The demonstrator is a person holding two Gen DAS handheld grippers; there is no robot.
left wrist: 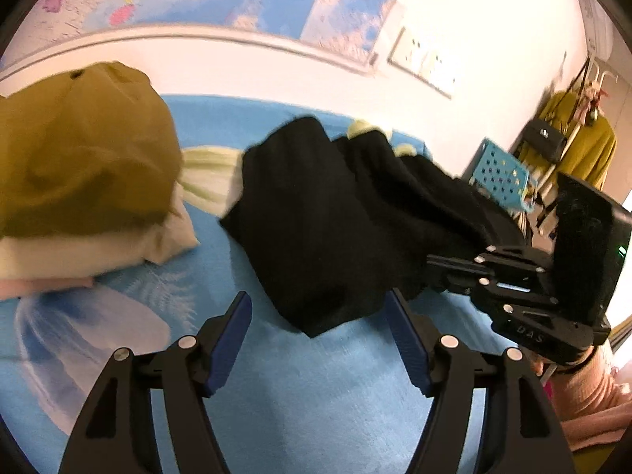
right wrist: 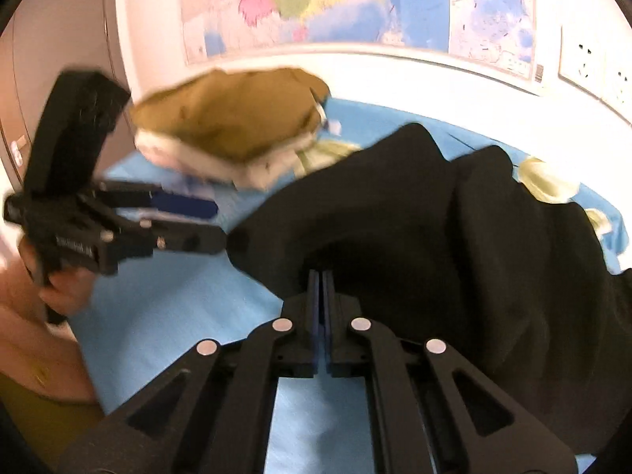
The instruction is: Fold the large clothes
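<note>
A black garment (left wrist: 324, 217) lies crumpled on the blue sheet (left wrist: 316, 395) of a bed. My left gripper (left wrist: 318, 304) stands open just in front of the garment's near corner; its blue pads (left wrist: 233, 339) touch nothing. My right gripper (left wrist: 428, 264) comes in from the right, shut on the garment's edge. In the right wrist view its pads (right wrist: 314, 300) are pressed together, the tips of the right gripper (right wrist: 320, 274) sunk in a fold of the black garment (right wrist: 434, 217). The left gripper (right wrist: 221, 223) shows at the left, held by a hand (right wrist: 67, 292).
A stack of folded clothes topped by a mustard piece (left wrist: 79, 158) sits at the far left of the bed, against the wall. A blue perforated basket (left wrist: 501, 173) and a yellow coat on a rack (left wrist: 584, 146) stand beyond the bed on the right. A pink sleeve (left wrist: 584, 407) is at lower right.
</note>
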